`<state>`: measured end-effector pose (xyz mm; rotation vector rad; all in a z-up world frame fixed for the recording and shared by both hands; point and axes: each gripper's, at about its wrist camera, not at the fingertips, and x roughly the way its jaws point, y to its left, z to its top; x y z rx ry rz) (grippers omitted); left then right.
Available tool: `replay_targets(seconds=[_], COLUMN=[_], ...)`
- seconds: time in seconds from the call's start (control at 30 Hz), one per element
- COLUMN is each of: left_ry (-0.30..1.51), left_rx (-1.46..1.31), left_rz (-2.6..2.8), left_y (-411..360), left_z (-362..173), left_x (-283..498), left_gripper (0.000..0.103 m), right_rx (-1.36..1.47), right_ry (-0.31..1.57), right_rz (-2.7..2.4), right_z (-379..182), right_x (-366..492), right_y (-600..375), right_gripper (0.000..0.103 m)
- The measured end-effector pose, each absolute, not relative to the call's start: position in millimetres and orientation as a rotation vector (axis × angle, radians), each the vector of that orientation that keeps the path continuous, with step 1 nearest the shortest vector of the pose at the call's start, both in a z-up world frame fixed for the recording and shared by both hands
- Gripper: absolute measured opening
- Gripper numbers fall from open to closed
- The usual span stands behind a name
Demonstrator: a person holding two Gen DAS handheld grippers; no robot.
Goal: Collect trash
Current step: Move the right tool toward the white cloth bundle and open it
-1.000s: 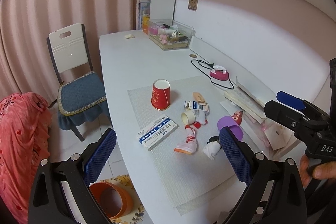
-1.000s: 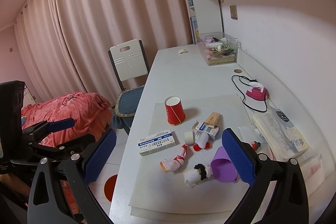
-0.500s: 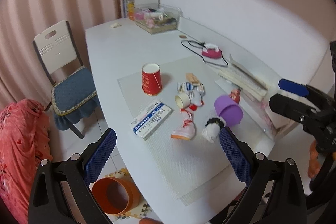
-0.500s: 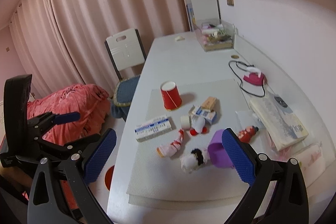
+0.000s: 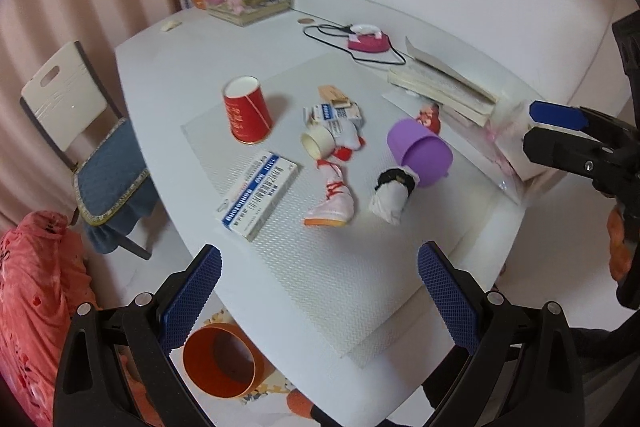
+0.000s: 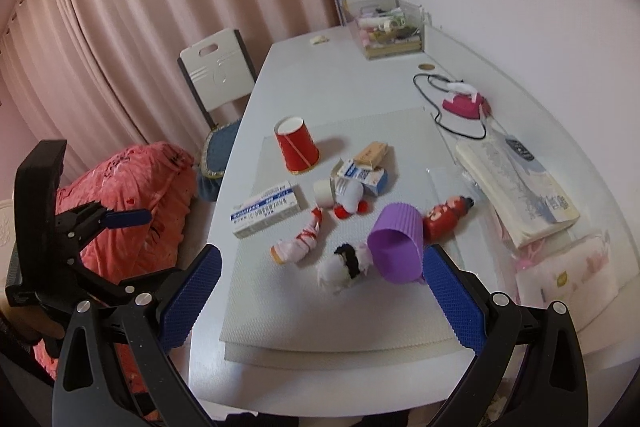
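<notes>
Both claws, left claw (image 5: 319,291) and right claw (image 6: 322,291), gaping, empty, above near surface (image 5: 168,75) edge; purple cup (image 6: 398,243) tipped over.

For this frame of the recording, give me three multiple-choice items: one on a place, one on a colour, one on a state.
1. Where is the orange bin?
A. On the mat
B. On the floor beside the table
C. On the chair

2. What colour is the cup lying on its side?
A. Purple
B. Green
C. Yellow

3. How is the left hand-held gripper?
A. Shut on the medicine box
B. Shut on nothing
C. Open, holding nothing

Key: 1 B, the bin sits below the table edge on the floor. 2 A, its ribbed body is purple. 3 C, its blue pads stand wide apart above the mat, and the medicine box lies untouched.
</notes>
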<state>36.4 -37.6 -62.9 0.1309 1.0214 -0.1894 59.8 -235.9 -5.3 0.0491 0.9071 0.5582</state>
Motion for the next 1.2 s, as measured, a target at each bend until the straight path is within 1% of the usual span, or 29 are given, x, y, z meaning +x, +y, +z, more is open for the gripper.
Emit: replay_targets(seconds=[0.27,0.47,0.53,0.6,0.73,0.8,0.83,0.93,0.97,1.0,1.07,1.1,1.2], left_ry=[1.070,1.045,1.070,1.076,1.107,1.115,1.112,1.094,1.093,1.095,1.095,1.103,1.102], left_rx=[0.173,0.209,0.202,0.204,0.251,0.267,0.271,0.320,0.333,0.340,0.336,0.332,0.371], left_rz=[-0.354,-0.509,-0.548,-0.589,-0.622,-0.669,-0.689,-0.744,-0.764,-0.776,-0.819,-0.847,-0.897], left_y=[-45.8,-47.9,-47.4,-47.2,-47.8,-48.7,-48.1,-47.7,-47.7,-48.1,-47.5,-47.1,-52.3], left_z=[-72.9,-78.7,-85.5,-94.6,-113.0,-119.9,-120.7,-126.3,-129.5,-132.6,-137.3,-139.7,-147.5], left_x=[48.8,65.4,73.8,82.7,97.6,104.5,105.9,112.3,115.8,119.0,124.5,127.3,132.9], left_gripper=[0.097,0.097,0.097,0.097,0.097,0.097,0.097,0.097,0.097,0.097,0.085,0.078,0.078], right_rx=[0.089,0.091,0.095,0.099,0.116,0.118,0.113,0.092,0.097,0.100,0.096,0.090,0.079], right_ry=[0.953,1.000,1.010,1.033,1.060,1.063,1.066,1.074,1.080,1.094,1.108,1.109,1.116], right_rz=[0.707,0.791,0.808,0.803,0.802,0.809,0.816,0.813,0.812,0.811,0.803,0.799,0.796], right_z=[-20.5,-40.3,-46.7,-56.4,-73.0,-79.9,-83.8,-102.1,-107.4,-114.6,-125.5,-129.2,-138.5], right_x=[67.5,75.9,76.4,79.2,83.8,85.2,86.9,94.3,95.5,98.2,100.9,101.4,104.9], right_y=[-236.1,-232.3,-231.3,-229.8,-226.7,-224.3,-222.6,-219.2,-218.9,-217.3,-215.1,-214.0,-212.2], right_gripper=[0.098,0.098,0.096,0.089,0.083,0.070,0.068,0.067,0.061,0.058,0.050,0.050,0.050])
